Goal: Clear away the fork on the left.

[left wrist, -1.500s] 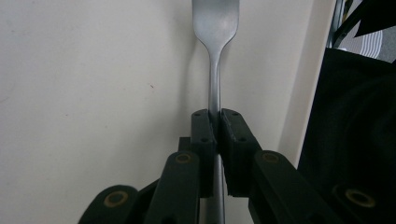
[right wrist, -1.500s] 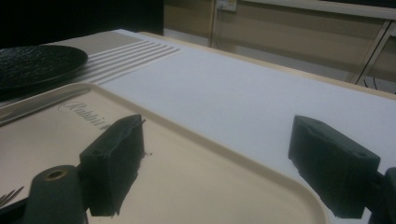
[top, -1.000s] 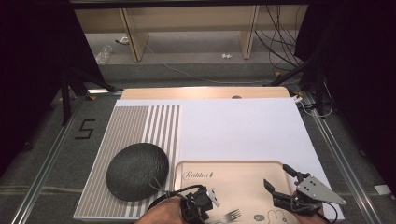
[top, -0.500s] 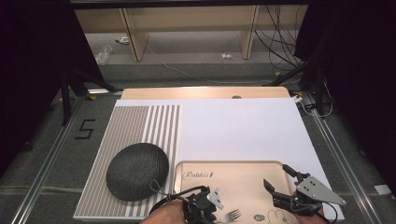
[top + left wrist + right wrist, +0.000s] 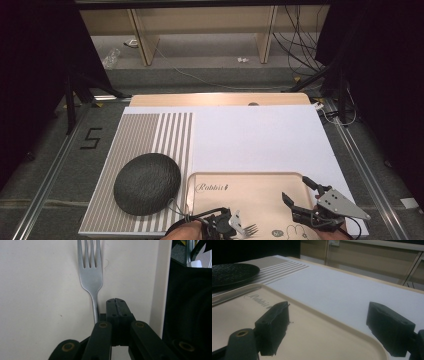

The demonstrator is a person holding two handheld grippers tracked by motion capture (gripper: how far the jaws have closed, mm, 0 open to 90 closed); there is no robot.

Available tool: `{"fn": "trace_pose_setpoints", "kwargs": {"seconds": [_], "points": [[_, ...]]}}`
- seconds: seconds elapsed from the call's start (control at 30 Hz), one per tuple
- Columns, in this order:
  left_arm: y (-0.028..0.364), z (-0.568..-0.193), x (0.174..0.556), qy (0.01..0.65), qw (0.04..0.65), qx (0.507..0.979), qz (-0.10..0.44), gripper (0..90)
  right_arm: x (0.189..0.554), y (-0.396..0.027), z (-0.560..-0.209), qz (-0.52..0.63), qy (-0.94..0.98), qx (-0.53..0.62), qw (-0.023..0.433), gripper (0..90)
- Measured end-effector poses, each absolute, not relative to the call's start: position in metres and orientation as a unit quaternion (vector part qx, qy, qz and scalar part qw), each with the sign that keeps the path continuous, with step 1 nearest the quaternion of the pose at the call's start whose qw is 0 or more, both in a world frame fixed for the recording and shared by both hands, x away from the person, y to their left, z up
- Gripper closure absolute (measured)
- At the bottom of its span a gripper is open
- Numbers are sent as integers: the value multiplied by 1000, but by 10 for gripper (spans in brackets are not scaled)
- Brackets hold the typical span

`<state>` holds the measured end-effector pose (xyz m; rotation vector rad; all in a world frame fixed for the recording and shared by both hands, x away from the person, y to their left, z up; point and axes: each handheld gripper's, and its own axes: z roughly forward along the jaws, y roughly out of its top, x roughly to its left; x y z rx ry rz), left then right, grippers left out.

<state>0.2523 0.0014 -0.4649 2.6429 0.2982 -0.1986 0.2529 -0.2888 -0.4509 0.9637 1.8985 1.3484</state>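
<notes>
While a dark plate (image 5: 147, 183) is sitting at left on the striped mat (image 5: 150, 145), the left tool (image 5: 115, 305) is hovering w/ jaws pressed together, empty, just beside a fork (image 5: 90, 277) lying on the cream tray (image 5: 250, 187). At right, the right tool (image 5: 300, 194) is hanging wide open above the tray's right corner, nothing btw its jaws.

My right gripper (image 5: 329, 330) has its fingers (image 5: 273, 326) spread wide over a beige tray (image 5: 317, 322), with a black plate (image 5: 232, 273) beyond.
</notes>
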Motion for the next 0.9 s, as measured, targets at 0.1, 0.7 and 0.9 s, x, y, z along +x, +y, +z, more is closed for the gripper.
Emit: {"fn": "trace_pose_setpoints", "kwargs": {"seconds": [0.1, 0.7, 0.9], "points": [[2, -466, 253, 109, 236, 963, -75, 893, 253, -289, -451, 509, 717, 365, 305, 193], [23, -464, 281, 156, 227, 961, -21, 893, 253, -289, -451, 509, 718, 365, 305, 193], [33, -463, 292, 183, 220, 958, -17, 893, 253, -289, -451, 508, 718, 364, 305, 194]]}}
